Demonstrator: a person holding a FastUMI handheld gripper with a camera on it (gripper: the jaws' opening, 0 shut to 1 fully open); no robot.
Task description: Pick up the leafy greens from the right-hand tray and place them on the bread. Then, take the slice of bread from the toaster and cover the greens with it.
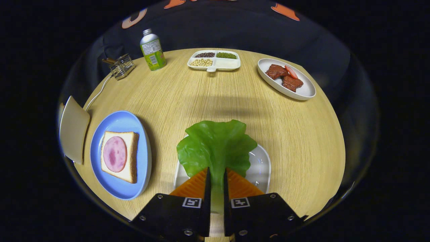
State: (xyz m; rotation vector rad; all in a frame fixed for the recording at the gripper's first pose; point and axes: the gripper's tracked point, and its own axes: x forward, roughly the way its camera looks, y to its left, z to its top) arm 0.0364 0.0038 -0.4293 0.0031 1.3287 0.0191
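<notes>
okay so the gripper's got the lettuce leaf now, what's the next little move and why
Probably lift the green lettuce leaf clear of the white tray, then carry it toward the slice of bread topped with a round pink ham slice on the blue plate. The gripper looks shut on the leaf's stem, which sits between its fingers, while the leaf hangs over the tray.

Your gripper (pixel 216 174) fingers and the lettuce leaf (pixel 215 144) hid much of the white tray (pixel 262 164); the leaf's stem vanished between them.
</notes>
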